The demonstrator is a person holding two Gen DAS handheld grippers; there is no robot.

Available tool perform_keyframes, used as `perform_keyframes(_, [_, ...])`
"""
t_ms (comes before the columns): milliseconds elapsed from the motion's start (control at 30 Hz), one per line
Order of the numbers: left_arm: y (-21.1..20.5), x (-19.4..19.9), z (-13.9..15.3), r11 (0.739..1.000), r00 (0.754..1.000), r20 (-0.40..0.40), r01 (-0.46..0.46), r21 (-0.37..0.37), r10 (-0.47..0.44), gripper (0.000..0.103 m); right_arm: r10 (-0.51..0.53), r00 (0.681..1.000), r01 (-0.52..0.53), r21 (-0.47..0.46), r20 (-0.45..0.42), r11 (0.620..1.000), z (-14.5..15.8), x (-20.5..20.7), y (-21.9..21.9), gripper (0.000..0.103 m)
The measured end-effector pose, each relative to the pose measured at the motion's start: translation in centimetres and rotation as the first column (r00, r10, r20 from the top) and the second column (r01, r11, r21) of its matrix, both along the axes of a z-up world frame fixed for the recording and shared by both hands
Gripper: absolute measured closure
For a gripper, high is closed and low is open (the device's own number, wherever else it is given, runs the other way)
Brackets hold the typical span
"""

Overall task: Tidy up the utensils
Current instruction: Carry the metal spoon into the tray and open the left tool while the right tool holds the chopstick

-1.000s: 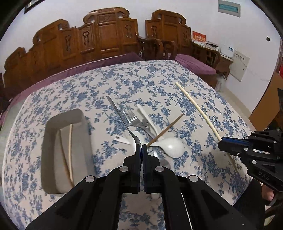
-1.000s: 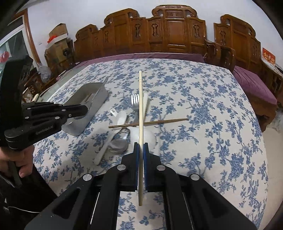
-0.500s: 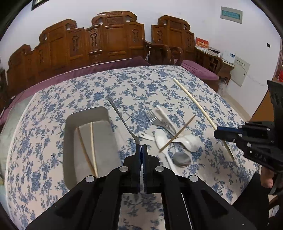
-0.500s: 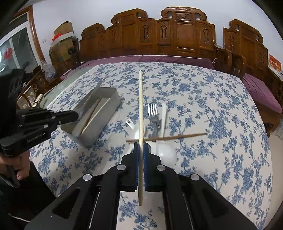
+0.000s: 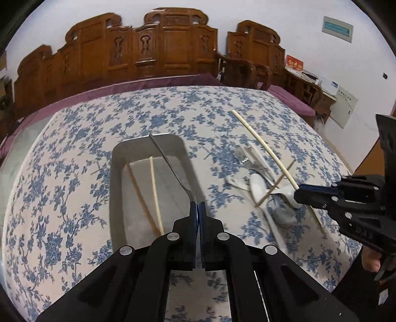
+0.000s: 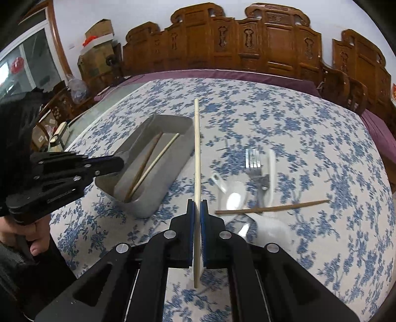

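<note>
This is a home dining or living room. A table under a white cloth printed with blue flowers [image 5: 81, 138] fills the middle; carved dark-wood bench backs [image 6: 269, 42] with purple seat cushions [image 5: 289, 99] line its far side, from ten to two o'clock. Stacked cardboard boxes [image 6: 99, 37] sit at ten o'clock beside a window [image 6: 22, 62], under plain white walls [image 5: 309, 14].

Open desk [image 6: 297, 119] beyond & right of my tongs, tray [image 5: 116, 198] half free w/ two chopsticks [image 5: 156, 195] along its left side, utensil heap [image 6: 252, 195] cluttering centre-right, carved chairs [image 5: 168, 47] walling far edge.
</note>
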State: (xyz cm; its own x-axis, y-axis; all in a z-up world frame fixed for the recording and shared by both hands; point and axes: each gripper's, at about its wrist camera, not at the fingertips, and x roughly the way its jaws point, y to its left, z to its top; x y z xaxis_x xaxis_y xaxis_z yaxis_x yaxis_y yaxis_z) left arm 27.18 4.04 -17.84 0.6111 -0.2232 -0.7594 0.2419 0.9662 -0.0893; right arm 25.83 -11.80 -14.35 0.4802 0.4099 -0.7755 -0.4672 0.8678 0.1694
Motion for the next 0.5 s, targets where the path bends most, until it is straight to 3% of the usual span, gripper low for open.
perform_keyframes(500, [2.8, 2.5, -3.2, 0.999, 0.994, -0.1, -0.042, -0.024, 0.039, 0.102, 0.056, 0.998, -0.056, -0.017, -0.013, 0.998, -0.7, 0.7, 4.4, 0.097])
